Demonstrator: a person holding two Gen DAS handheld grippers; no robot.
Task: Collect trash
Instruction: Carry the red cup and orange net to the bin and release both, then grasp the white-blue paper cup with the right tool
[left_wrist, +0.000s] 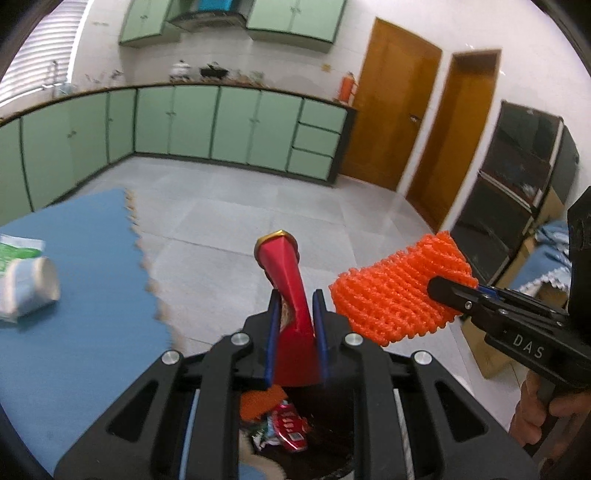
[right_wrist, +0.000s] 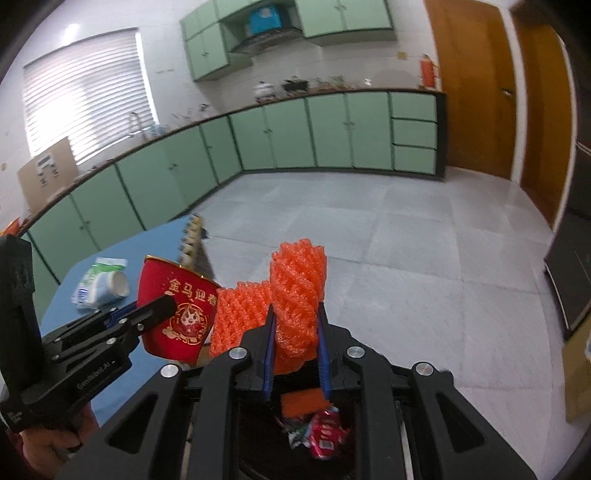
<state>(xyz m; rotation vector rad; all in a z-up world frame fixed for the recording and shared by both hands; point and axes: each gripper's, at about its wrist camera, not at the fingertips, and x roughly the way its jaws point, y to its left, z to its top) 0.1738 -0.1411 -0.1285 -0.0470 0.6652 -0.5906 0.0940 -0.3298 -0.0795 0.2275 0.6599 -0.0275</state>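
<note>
My left gripper (left_wrist: 295, 325) is shut on a flattened red paper cup with gold trim (left_wrist: 290, 295); the cup (right_wrist: 177, 314) also shows in the right wrist view with the left gripper (right_wrist: 162, 306) on it. My right gripper (right_wrist: 295, 332) is shut on an orange foam fruit net (right_wrist: 297, 295); the net (left_wrist: 395, 291) and the right gripper (left_wrist: 454, 299) show at the right of the left wrist view. Both are held above a dark trash bin (left_wrist: 325, 435) that holds an orange net piece and a red wrapper (right_wrist: 325, 432).
A blue table (left_wrist: 81, 295) lies to the left, with a white cup in a green-and-white plastic bag (left_wrist: 26, 280) on it. Grey tiled floor (right_wrist: 406, 258), green cabinets (left_wrist: 221, 122), wooden doors and black shelving at the right.
</note>
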